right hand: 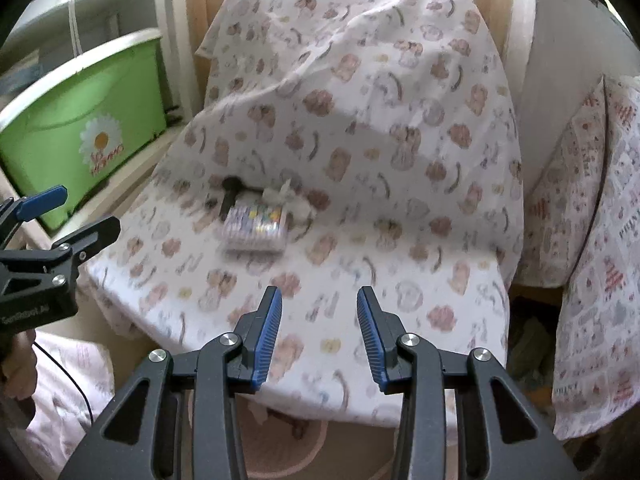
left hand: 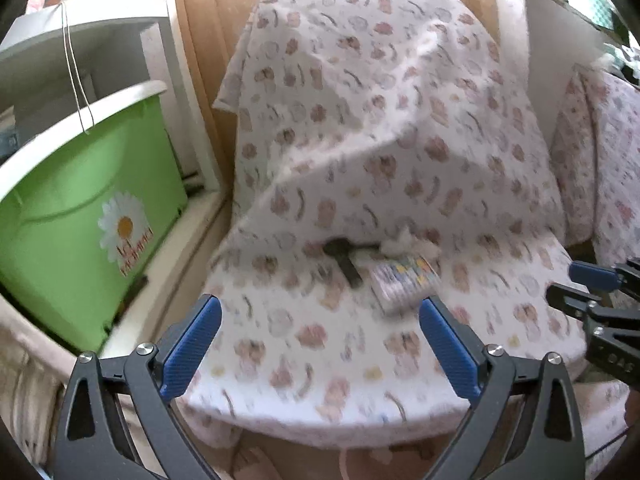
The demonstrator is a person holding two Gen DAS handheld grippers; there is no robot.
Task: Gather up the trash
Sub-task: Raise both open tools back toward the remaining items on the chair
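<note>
On the chair seat, seen from the left wrist view, three items lie in a cluster at the seat's rear, close to the backrest: a crumpled tissue, a flat colourful packet and a dark elongated object, too blurred to identify. The tissue lies just behind the packet; the dark object lies just left of the packet. The left gripper stands over the seat's front edge, released, jaws spread wide, nothing between them. The right gripper shows at the seat's right edge; its state cannot be read from this view. A green bin stands left of the chair, well apart from the cluster.

In the right wrist view, the same cluster sits at the rear of the chair seat: the tissue touches the packet at its far corner, and the dark object lies against the packet's left rear corner. The right gripper stands over the seat's front edge, jaws partly apart and empty. The left gripper enters at the seat's left side, empty. The bin is left of the chair.

Task status, as a judgement: collection has not started on this seat. The tissue reads as trash and remains uncollected; whether the packet or the dark object counts as trash cannot be determined. Both grippers are near the seat but well short of the cluster. No trash receptacle is confirmed; the bin's contents are hidden. Remaining: reach, grasp, transfer.
</note>
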